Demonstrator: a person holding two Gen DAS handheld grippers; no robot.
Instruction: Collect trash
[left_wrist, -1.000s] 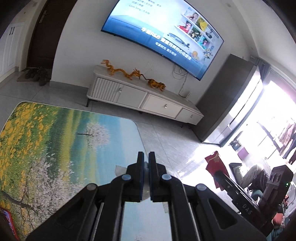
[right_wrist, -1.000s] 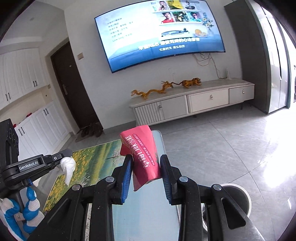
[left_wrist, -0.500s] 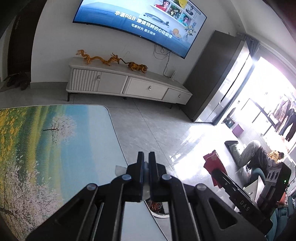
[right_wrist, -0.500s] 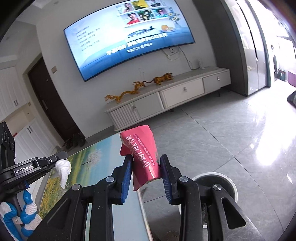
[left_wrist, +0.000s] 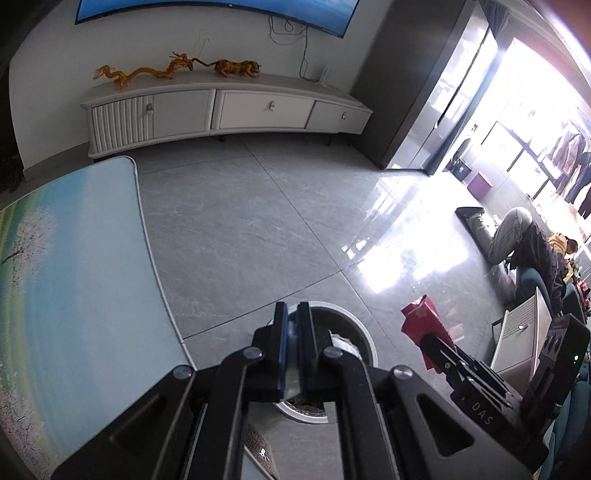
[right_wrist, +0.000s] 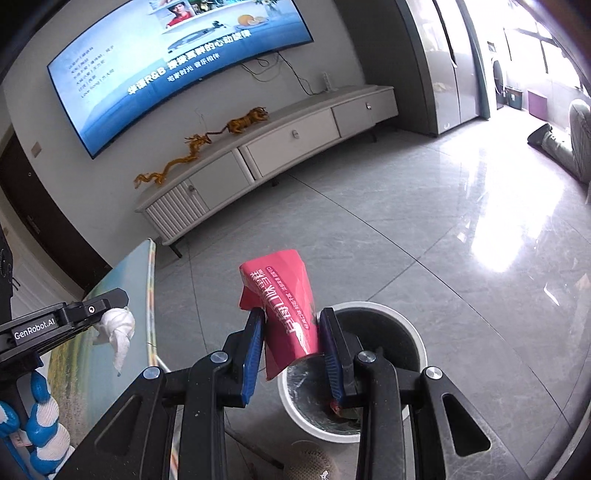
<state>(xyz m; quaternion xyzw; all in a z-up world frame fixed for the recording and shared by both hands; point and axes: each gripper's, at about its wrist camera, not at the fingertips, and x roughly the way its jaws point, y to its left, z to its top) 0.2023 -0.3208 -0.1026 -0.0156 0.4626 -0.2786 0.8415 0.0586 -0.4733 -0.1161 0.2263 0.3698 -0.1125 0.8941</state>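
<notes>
Two black grippers hang over the grey tiled floor at the table's right edge, each with something pinched in it. Far left, the table (left_wrist: 74, 280) has a smooth glossy top printed with a pale blue sky and blossom, its corner rounded and its edge trimmed in white. Just past that edge the left gripper (right_wrist: 110, 308) has its matte black jaws closed tight on a crumpled white tissue (right_wrist: 117, 326), a soft wad with a twisted tail drooping below the tips; from its own camera the blue pads (left_wrist: 282, 343) stand nearly together with only a pale sliver between them. A hand in a knitted blue and white glove (right_wrist: 40, 424) shows at the near left. Right of that, the right gripper (right_wrist: 291, 332) is clamped, jaws a little apart, on a red paper cup (right_wrist: 284, 306), squashed and creased, printed with white characters, its mouth pointing away. Below and near both grippers stands a round trash bin (right_wrist: 413, 339), white-rimmed, lined with a crinkly dark plastic bag, with scraps lying inside. Against the far wall runs a long white cabinet (left_wrist: 258, 110) carrying golden dragon figures (left_wrist: 144, 72).
</notes>
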